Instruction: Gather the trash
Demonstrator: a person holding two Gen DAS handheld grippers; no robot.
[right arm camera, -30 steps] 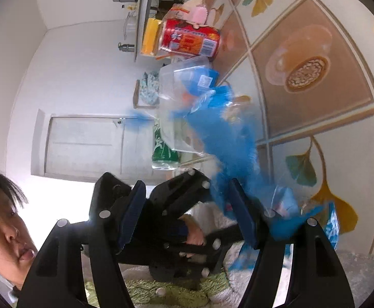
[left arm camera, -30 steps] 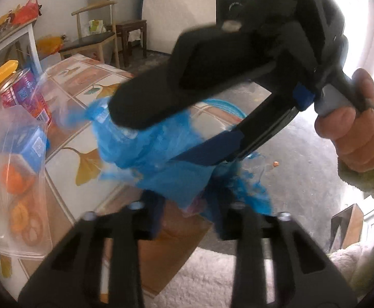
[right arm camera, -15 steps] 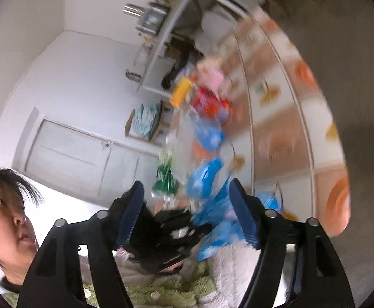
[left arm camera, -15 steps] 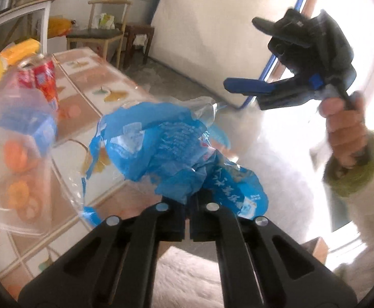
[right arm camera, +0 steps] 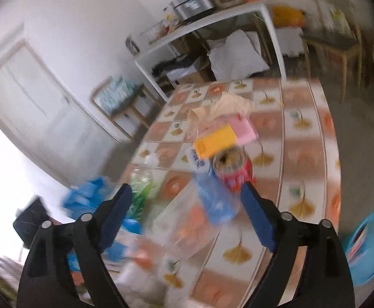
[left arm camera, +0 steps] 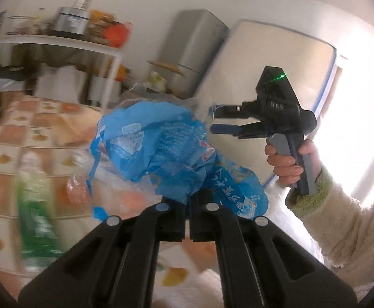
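Blue plastic wrapper (left arm camera: pixel 171 151) was clamped in left gripper (left arm camera: pixel 187 205); right gripper (right arm camera: pixel 187 202), empty and opening, was held above red can (right arm camera: pixel 234 172), the remaining table litter nearer to it.

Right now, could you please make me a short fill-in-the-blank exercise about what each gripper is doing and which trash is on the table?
1. The left gripper is shut on a crumpled ____ plastic wrapper.
2. The right gripper has nothing between its pads; its jaws are ____.
3. On the patterned table, the opened can is ____ in colour.
4. Past the table's edge stands a ____ basin.

Missing words: blue; opening; red; blue
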